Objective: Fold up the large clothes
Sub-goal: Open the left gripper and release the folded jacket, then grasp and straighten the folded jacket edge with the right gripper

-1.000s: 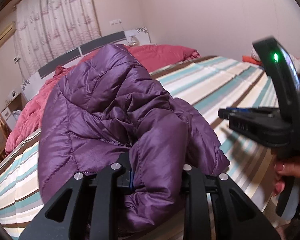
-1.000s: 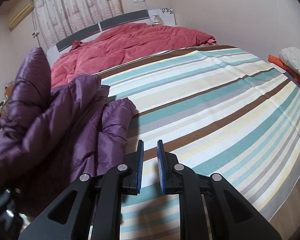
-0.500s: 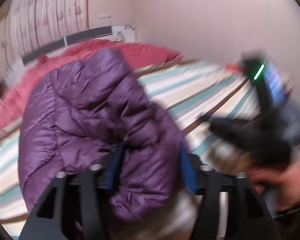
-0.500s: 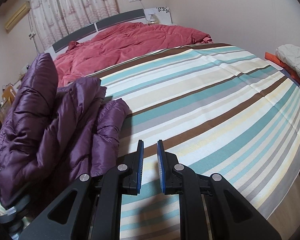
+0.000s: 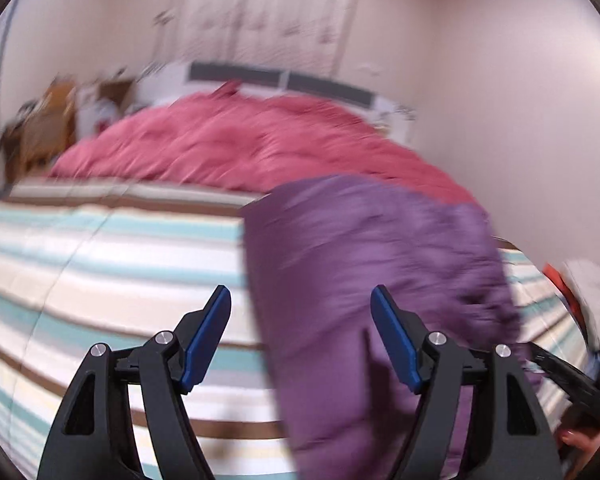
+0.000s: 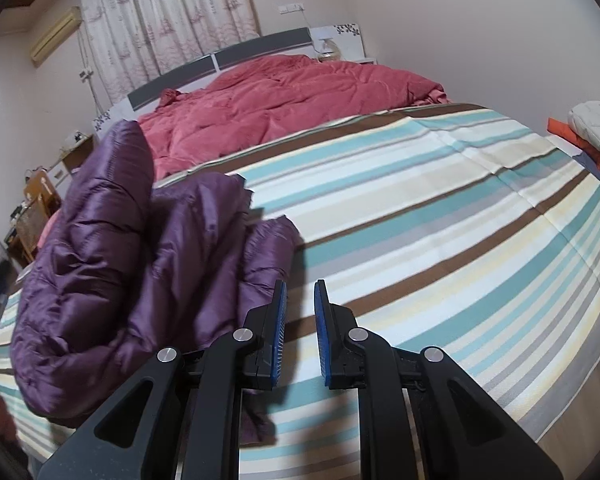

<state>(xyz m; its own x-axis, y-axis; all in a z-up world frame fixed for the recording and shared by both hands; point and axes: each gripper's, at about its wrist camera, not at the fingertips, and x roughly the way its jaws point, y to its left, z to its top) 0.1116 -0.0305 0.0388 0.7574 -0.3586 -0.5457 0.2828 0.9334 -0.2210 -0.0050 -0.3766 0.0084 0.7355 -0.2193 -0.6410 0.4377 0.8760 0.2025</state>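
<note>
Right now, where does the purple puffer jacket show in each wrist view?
Left wrist: purple puffer jacket fills center-right, blurred, reaching down between the open fingers.
Right wrist: jacket heaped at left on the striped bedspread.
Shared landmark: red comforter by the headboard.

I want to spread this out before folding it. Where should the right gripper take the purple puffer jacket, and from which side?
Probably the loose flap of the purple puffer jacket that lies flat on the striped bedspread, just ahead of the right gripper. Come in low from the bare right side: that edge is thin and free, while the rest is heaped in thick folds.
</note>
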